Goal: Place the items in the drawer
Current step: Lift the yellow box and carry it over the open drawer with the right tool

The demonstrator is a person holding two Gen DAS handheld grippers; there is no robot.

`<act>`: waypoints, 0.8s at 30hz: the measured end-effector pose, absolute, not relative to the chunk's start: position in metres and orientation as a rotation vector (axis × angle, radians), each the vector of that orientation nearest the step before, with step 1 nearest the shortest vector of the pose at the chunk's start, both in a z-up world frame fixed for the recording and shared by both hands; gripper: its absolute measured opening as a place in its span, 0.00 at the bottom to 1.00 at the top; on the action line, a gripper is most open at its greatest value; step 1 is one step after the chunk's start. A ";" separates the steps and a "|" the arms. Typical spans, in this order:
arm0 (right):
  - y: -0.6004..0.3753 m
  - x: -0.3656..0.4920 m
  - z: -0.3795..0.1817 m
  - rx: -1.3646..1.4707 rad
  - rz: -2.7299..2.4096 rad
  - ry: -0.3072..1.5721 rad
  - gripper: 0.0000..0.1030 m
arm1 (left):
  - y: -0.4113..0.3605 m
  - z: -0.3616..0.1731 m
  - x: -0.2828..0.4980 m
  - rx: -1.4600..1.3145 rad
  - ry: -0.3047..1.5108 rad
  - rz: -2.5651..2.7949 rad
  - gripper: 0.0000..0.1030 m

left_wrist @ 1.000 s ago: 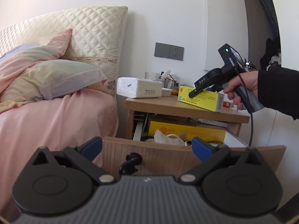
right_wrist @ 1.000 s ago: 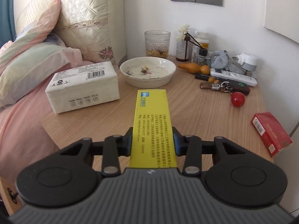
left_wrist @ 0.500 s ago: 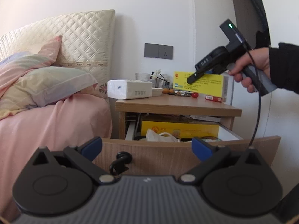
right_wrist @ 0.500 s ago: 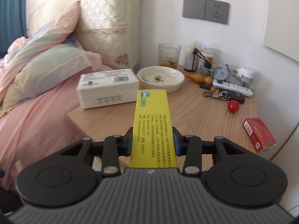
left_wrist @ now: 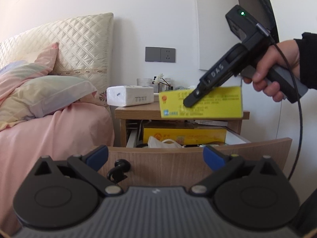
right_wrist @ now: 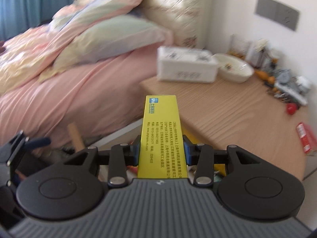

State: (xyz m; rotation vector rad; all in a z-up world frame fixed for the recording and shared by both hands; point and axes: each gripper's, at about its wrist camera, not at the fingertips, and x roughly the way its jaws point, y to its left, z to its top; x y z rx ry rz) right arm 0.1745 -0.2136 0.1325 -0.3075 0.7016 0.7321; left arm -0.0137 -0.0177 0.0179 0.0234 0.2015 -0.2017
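My right gripper [right_wrist: 161, 151] is shut on a flat yellow box [right_wrist: 161, 130] and holds it in the air in front of the nightstand edge, above the open drawer. In the left wrist view the yellow box [left_wrist: 216, 104] hangs above the open drawer [left_wrist: 198, 158], clamped by the right gripper [left_wrist: 190, 101]. The drawer holds a larger yellow box [left_wrist: 184, 136] and a white mask [left_wrist: 164, 141]. My left gripper [left_wrist: 155, 155] is open and empty, just in front of the drawer's wooden front, near its black handle [left_wrist: 117, 167].
The nightstand top [right_wrist: 237, 115] carries a white tissue pack [right_wrist: 186, 67], a white bowl [right_wrist: 235, 69], a red box [right_wrist: 305, 138], a red ball [right_wrist: 291, 108], keys and small bottles. A bed with pink sheets [left_wrist: 49, 130] and pillows stands to the left.
My right gripper has lifted the yellow box off the nightstand and carried it forward and down over the open drawer. The left gripper has stayed open by the drawer front.
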 end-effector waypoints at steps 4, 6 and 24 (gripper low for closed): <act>-0.202 0.177 0.111 -0.348 0.755 0.755 0.42 | -0.018 0.018 -0.013 0.023 0.203 -0.202 1.00; -0.200 0.183 0.101 -0.369 0.755 0.780 0.42 | -0.017 0.018 -0.013 0.025 0.202 -0.203 1.00; -0.212 0.224 0.027 -0.469 0.735 0.963 0.42 | -0.015 0.013 -0.005 0.038 0.225 -0.179 1.00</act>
